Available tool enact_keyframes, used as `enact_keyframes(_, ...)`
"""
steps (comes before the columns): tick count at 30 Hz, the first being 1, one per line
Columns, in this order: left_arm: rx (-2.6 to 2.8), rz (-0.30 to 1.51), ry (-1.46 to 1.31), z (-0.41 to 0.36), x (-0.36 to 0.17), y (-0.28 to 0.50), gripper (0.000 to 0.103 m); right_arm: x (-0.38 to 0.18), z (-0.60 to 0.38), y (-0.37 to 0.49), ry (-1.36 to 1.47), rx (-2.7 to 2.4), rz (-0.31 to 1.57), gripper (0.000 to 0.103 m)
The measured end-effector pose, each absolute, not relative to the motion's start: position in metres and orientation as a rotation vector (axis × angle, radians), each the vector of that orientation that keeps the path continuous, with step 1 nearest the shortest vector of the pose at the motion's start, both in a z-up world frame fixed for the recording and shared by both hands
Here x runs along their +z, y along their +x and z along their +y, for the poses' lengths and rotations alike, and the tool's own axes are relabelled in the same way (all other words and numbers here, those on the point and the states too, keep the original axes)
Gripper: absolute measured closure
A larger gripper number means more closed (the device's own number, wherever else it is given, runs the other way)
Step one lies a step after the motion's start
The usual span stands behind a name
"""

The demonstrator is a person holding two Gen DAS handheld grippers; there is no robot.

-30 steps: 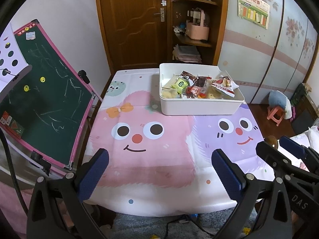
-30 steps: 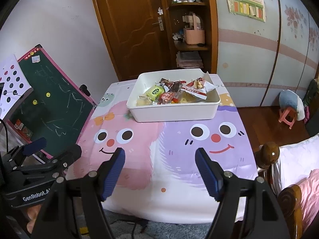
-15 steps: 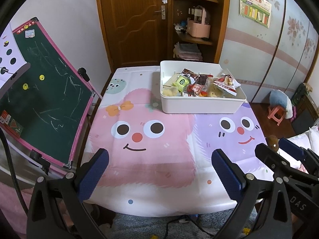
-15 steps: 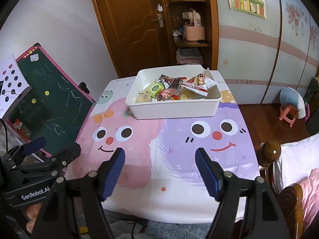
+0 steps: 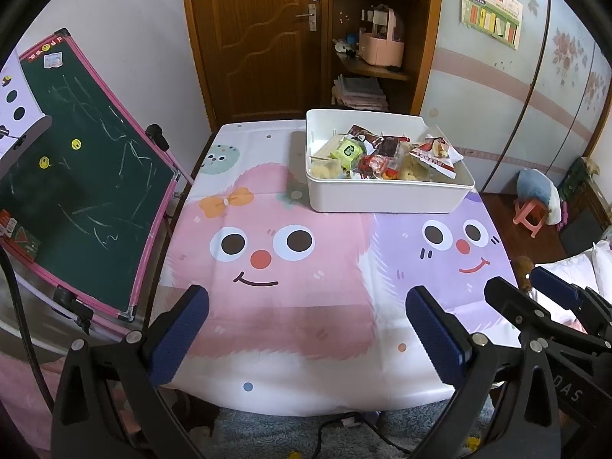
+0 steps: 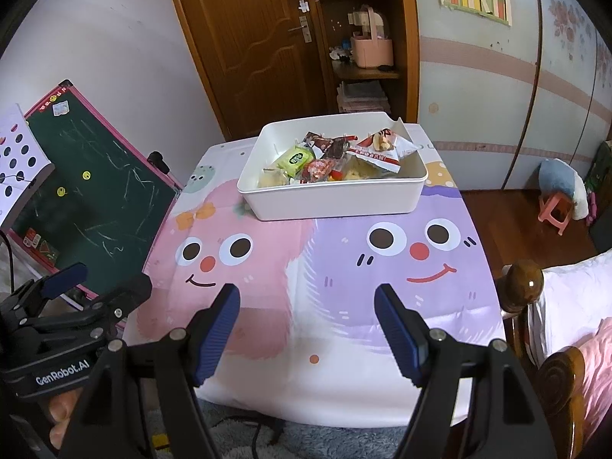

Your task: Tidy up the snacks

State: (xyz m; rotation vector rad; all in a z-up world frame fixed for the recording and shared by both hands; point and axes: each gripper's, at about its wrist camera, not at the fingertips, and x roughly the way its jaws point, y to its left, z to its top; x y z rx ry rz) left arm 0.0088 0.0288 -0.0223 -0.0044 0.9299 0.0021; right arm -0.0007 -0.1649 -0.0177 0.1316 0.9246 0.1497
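**At the table's near edge, both grippers hang wide and empty**

Over the near edge of the table point(image 5: 267, 375), the left gripper point(image 5: 306, 329) hangs with its blue pads spread wide, and nothing sits between them but the pink cartoon face on the cloth point(image 5: 275, 252). Beside it, the right gripper point(image 6: 308, 329) is much the same: jaws well apart, nothing held, tilted down at the purple face. Each tool shows up at the edge of the other's view, so they sit close side by side, apart from each other.

Now look to the far end. The white bin point(image 5: 386, 195) stands on the cloth, well away from both tools, toward the door point(image 5: 252, 38). All the snacks are piled inside it. A green pack point(image 6: 294, 158) lies toward the left, a big red-and-white bag point(image 6: 382, 151) leans against the right wall and pokes above the rim, and dark and red wrappers point(image 6: 325, 160) crowd the middle. Pale yellow snacks lie at the near side of the pile. I can't tell them apart any finer than that from here.

Left of the table, a chalkboard point(image 5: 76, 176) with a pink frame leans in, scribbled with chalk. Behind the bin is a corner shelf point(image 6: 367, 72) with a pink caddy point(image 6: 371, 49). Off to the right, a small pink stool point(image 5: 529, 214) stands on the wooden floor, and a wooden bedpost point(image 6: 524, 283) rises near the table's corner. A few fingers show under the left tool's body in the right camera.
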Motion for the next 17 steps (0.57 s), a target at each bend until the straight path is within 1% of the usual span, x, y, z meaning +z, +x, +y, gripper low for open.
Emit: enact_keyframes(17,-0.002,0.958,-0.006,0.0322,-0.0309,0.0141,0.001,-0.028,-0.1638,0.0043,0.142,0.145,0.961,0.03)
